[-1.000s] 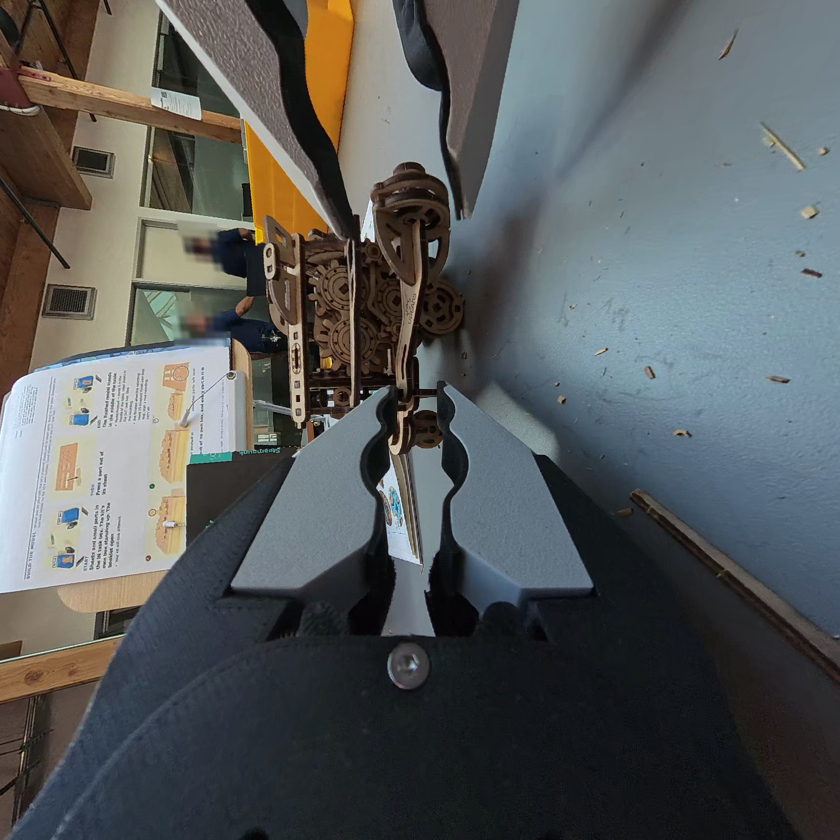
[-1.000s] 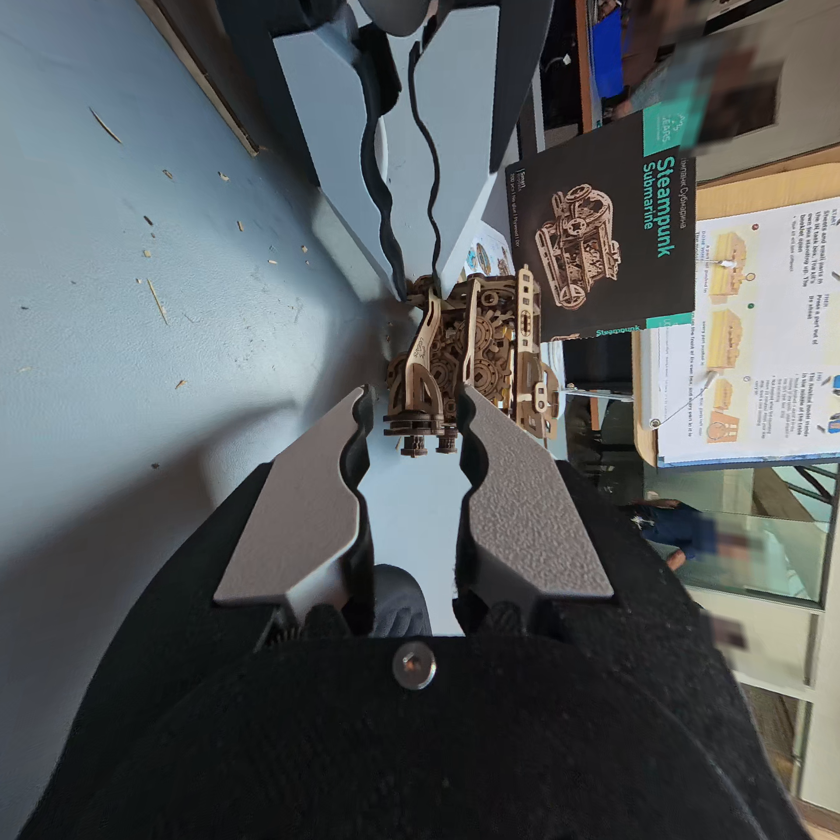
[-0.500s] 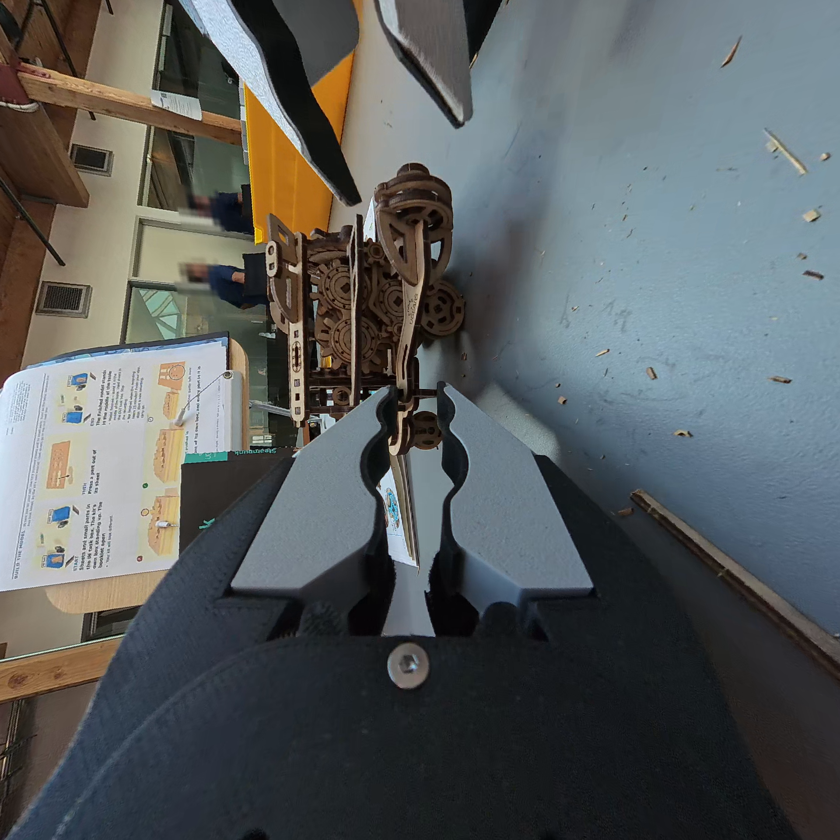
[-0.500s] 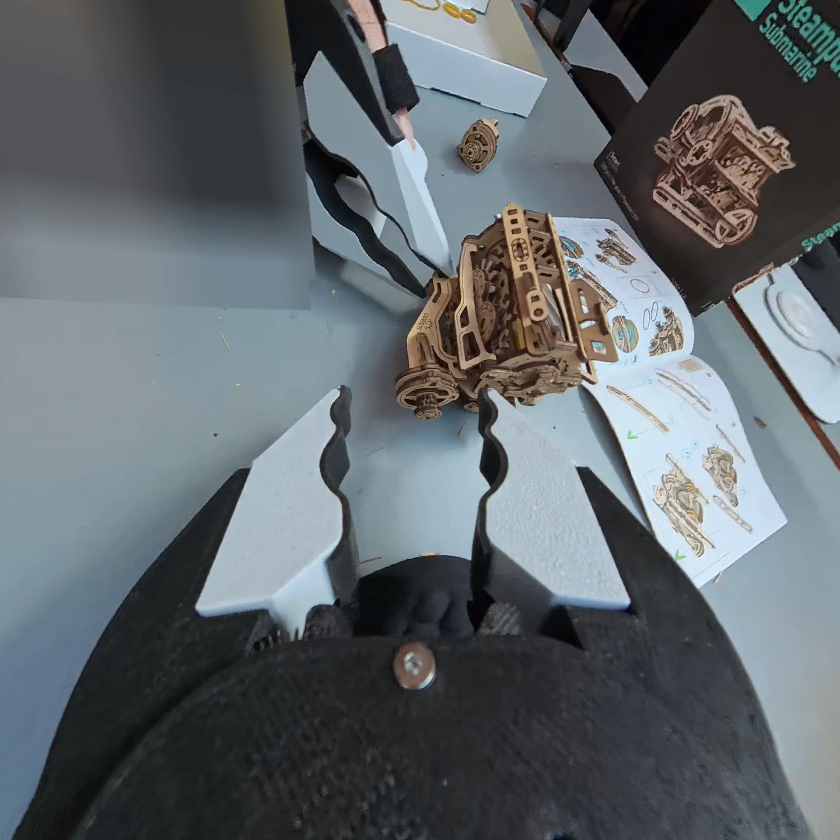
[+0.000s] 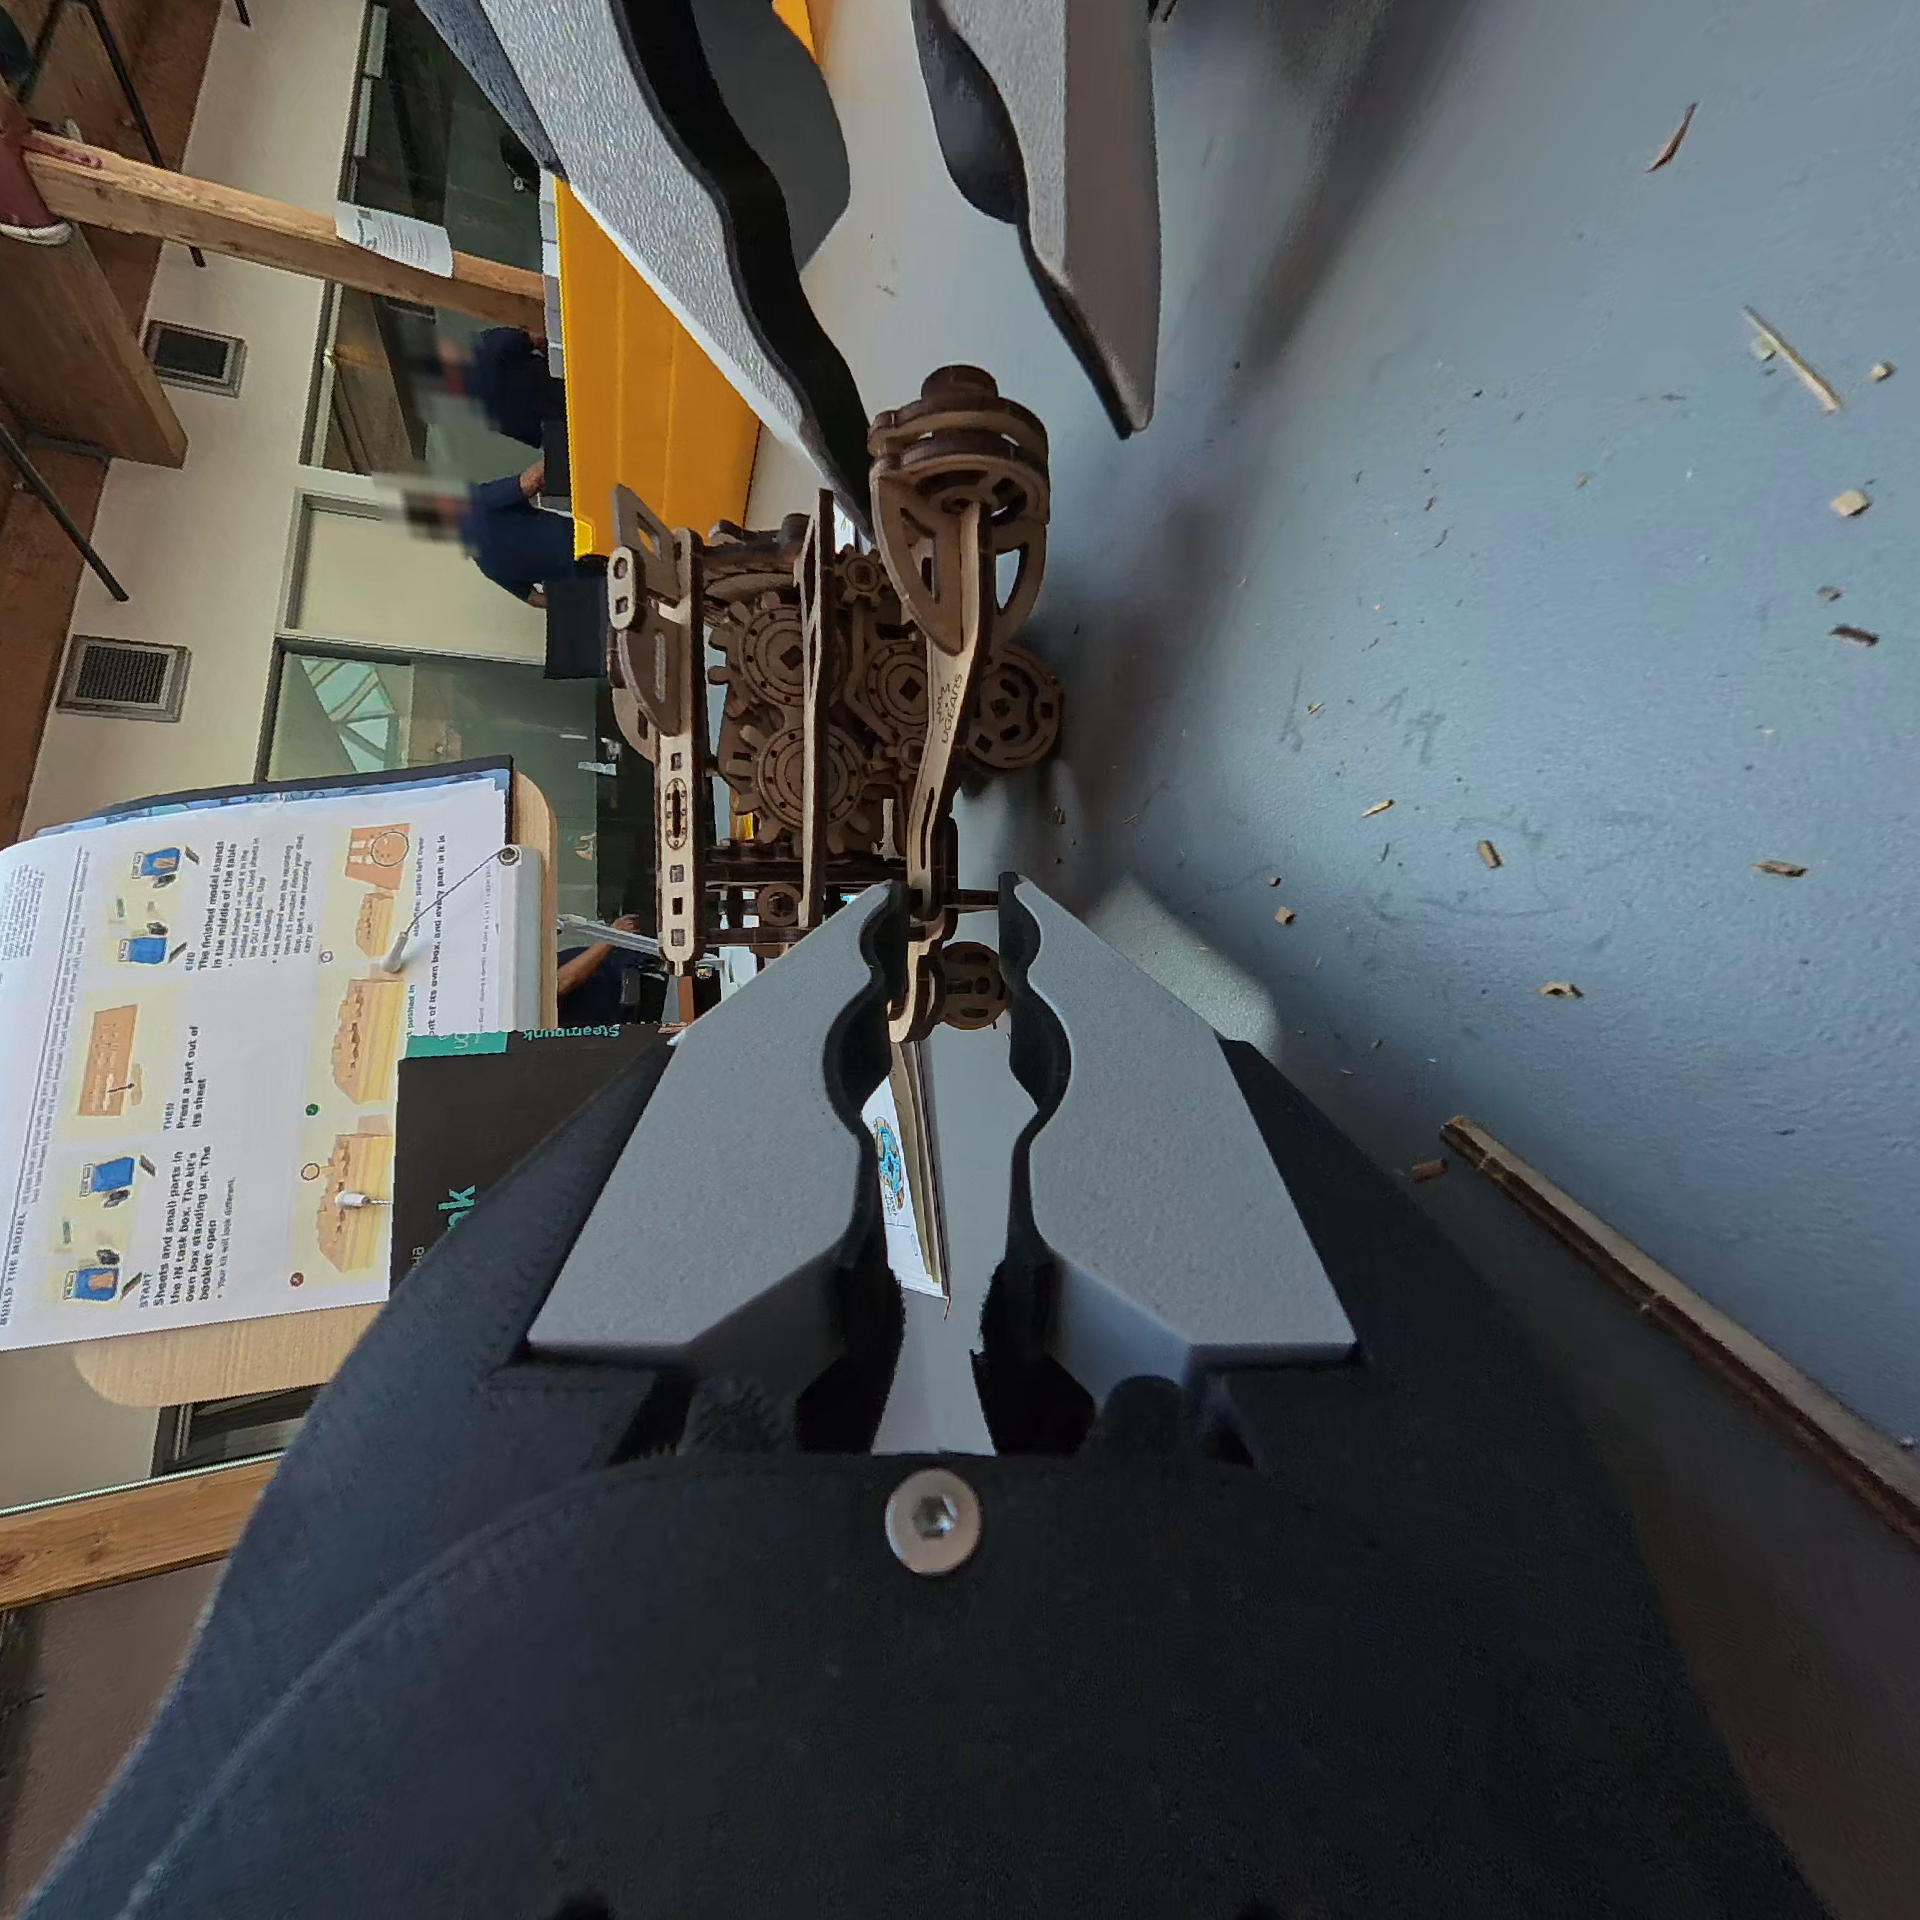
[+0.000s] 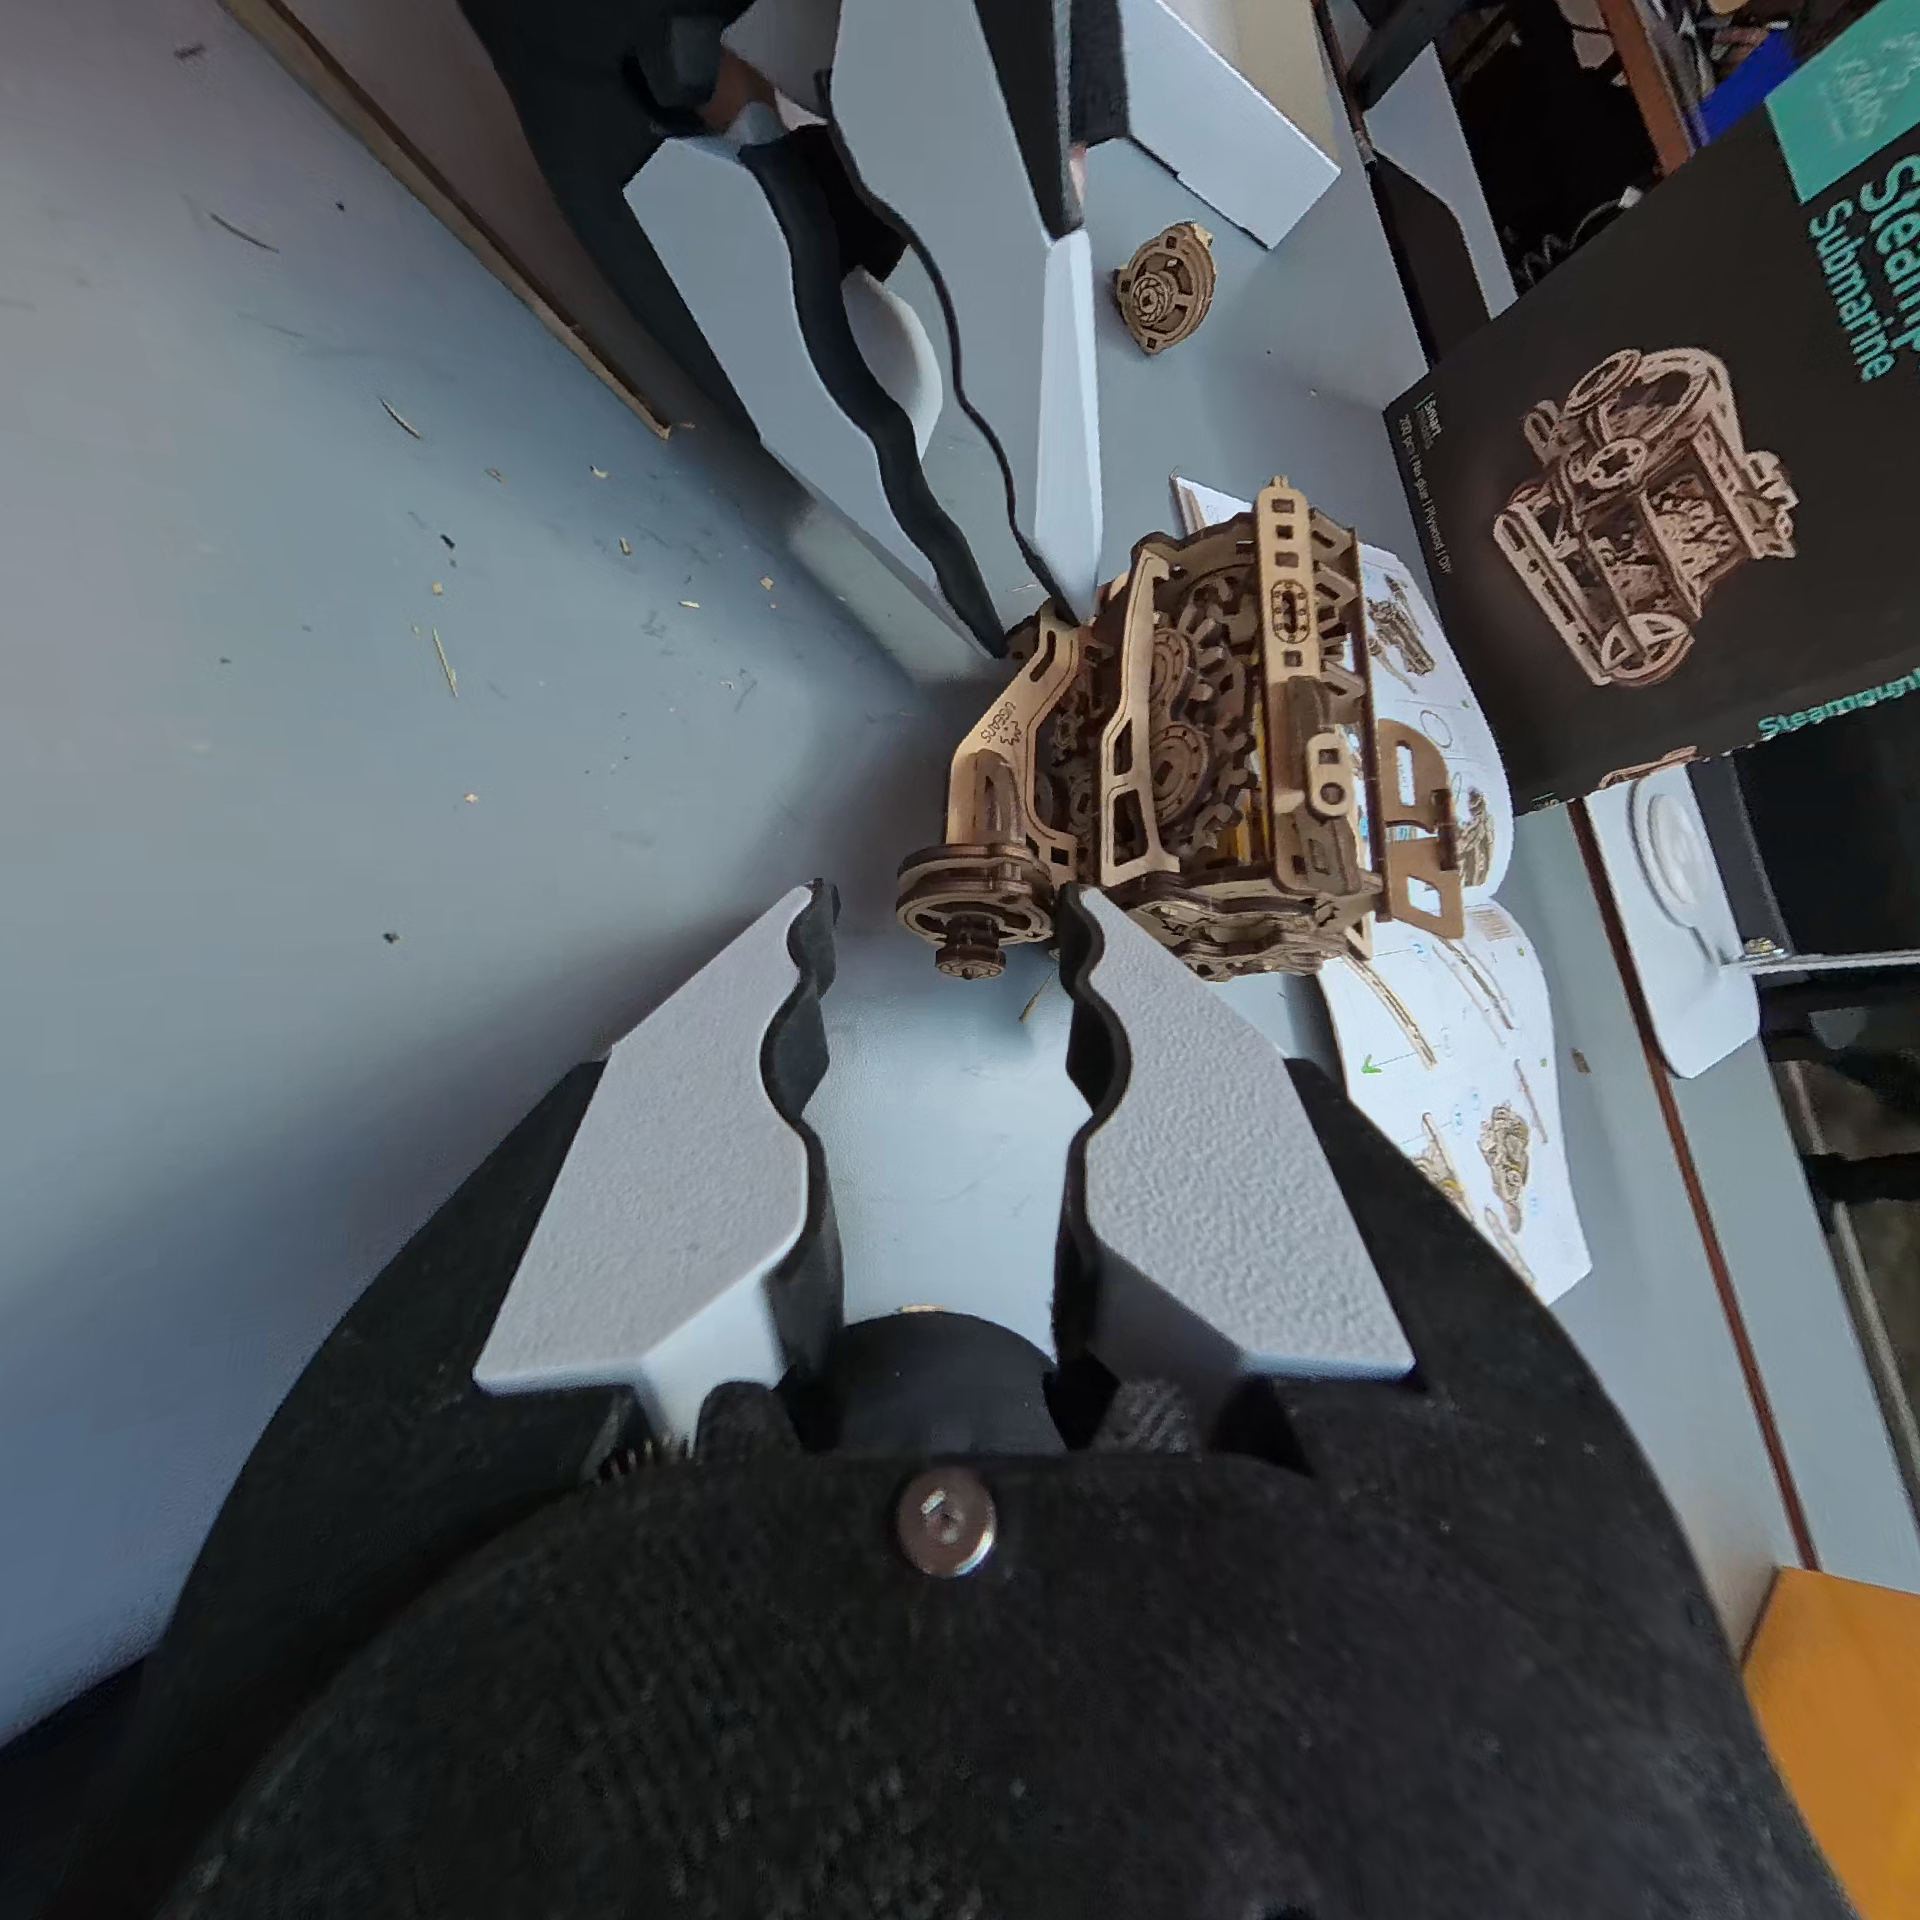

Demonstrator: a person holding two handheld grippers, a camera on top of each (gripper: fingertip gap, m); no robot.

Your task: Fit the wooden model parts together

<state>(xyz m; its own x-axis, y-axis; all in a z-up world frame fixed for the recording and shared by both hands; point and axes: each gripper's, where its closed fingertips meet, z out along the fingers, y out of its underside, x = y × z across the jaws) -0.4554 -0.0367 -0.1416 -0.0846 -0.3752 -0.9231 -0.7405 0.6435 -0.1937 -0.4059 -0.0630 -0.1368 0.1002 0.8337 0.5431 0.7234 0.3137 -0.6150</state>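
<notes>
the left tongs (image 5: 948, 935) are closed on the near end of the wooden model (image 5: 831, 707), their dark pads squeezing a pale curved side arm and the small wheel (image 5: 971, 982) beside it. that hold looks meant to steady the model while the other hand works on it. the right tongs (image 6: 940, 920) stand open and empty just short of the opposite end, one fingertip close by the big round wheel hub (image 6: 971, 914), apparently lining up to press or seat it.

the model sits on the blue-grey counter (image 6: 312, 727), partly over an open instruction booklet (image 6: 1455, 1091). a loose wooden gear part (image 6: 1164, 286) lies well apart beyond it, near a white box (image 6: 1226, 135), likely waiting its turn. the dark kit box (image 6: 1662, 499) stands upright close on one side, so room is tight there; the chip-strewn counter on the other side is free, bounded by a wooden edge strip (image 6: 468, 229).
</notes>
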